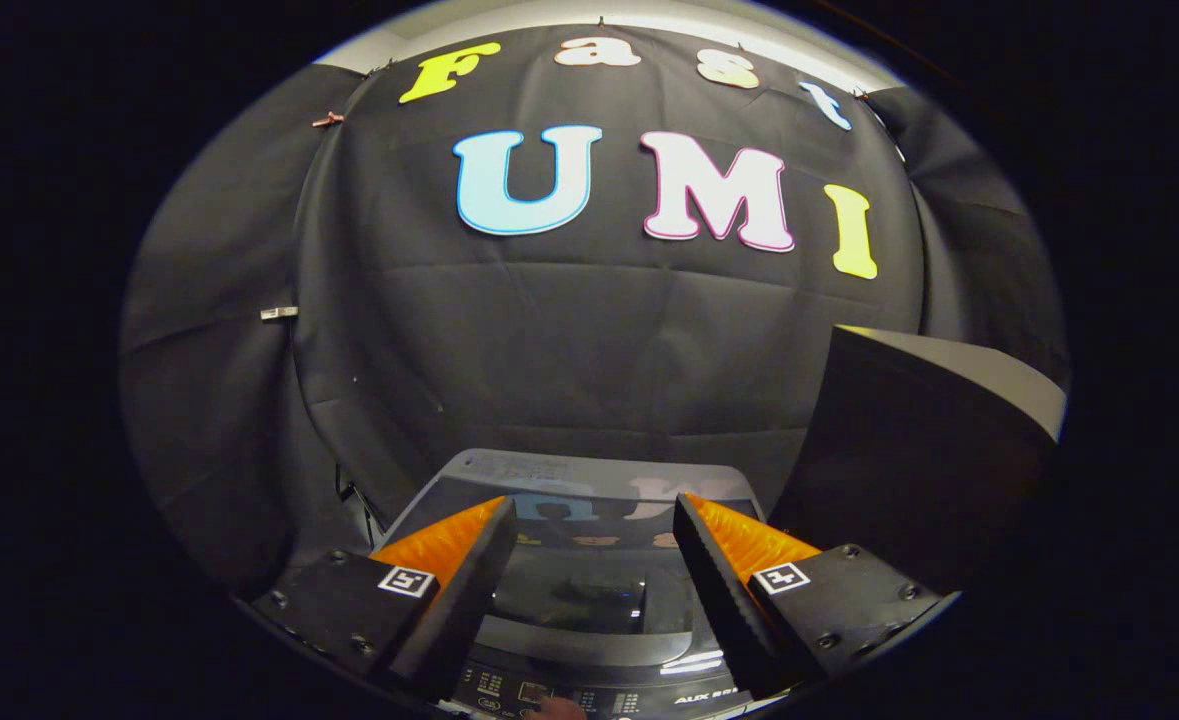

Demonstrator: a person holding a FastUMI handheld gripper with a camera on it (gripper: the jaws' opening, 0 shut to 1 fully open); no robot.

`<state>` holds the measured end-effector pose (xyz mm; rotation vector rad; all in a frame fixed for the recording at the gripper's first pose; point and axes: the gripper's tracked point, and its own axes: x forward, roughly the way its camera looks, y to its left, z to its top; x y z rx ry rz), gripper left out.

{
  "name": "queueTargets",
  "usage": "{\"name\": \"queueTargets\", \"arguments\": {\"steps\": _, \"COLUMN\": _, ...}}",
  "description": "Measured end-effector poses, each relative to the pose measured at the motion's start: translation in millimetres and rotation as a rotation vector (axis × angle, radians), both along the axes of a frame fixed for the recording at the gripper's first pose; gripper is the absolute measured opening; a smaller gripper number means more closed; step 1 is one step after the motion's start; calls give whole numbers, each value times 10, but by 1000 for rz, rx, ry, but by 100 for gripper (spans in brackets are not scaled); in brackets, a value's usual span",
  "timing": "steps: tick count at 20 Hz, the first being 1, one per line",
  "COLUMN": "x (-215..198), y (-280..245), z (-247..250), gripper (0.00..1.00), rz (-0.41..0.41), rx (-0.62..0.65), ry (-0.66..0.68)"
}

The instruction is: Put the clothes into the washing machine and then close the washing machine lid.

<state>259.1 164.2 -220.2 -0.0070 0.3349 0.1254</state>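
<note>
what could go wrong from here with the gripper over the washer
1. The glossy dark washing machine lid looks closed and the open gripper holds no clothes, so loading may be skipped.
2. A fingertip rests at the black control panel; a button might get pressed.
3. The dark box stands close beside the fingers.

Washing machine [589, 480]: top-loading, grey plastic casing with a smooth satin finish. Lid [589, 590]: dark glass or clear plastic, highly glossy, mirroring the wall behind it. Control panel [609, 695]: black, glossy, with printed markings; a fingertip [554, 708] rests at its near edge. Booth wall [569, 340]: black cloth, matt, creased in long horizontal folds. Box-shaped object [909, 450] right of the machine: dark matt sides, paler smooth top face; material cannot be told. Gripper [594, 525]: fingers spread apart above the lid, inner faces matt, outer faces finely ribbed; housings of matt hard plastic with small screws
</note>
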Motion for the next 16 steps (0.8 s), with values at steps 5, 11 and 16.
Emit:
{"name": "queueTargets", "arguments": {"steps": 5, "x": -246, "y": -259, "z": 304, "gripper": 99, "rz": -14, "rx": -9, "ry": -36}}
{"name": "queueTargets", "arguments": {"steps": 11, "x": -483, "y": -572, "z": 806, "gripper": 99, "rz": -49, "rx": -7, "ry": -112}}
{"name": "queueTargets", "arguments": {"steps": 16, "x": -660, "y": -879, "z": 1230, "gripper": 99, "rz": -73, "rx": -33, "ry": -164}}
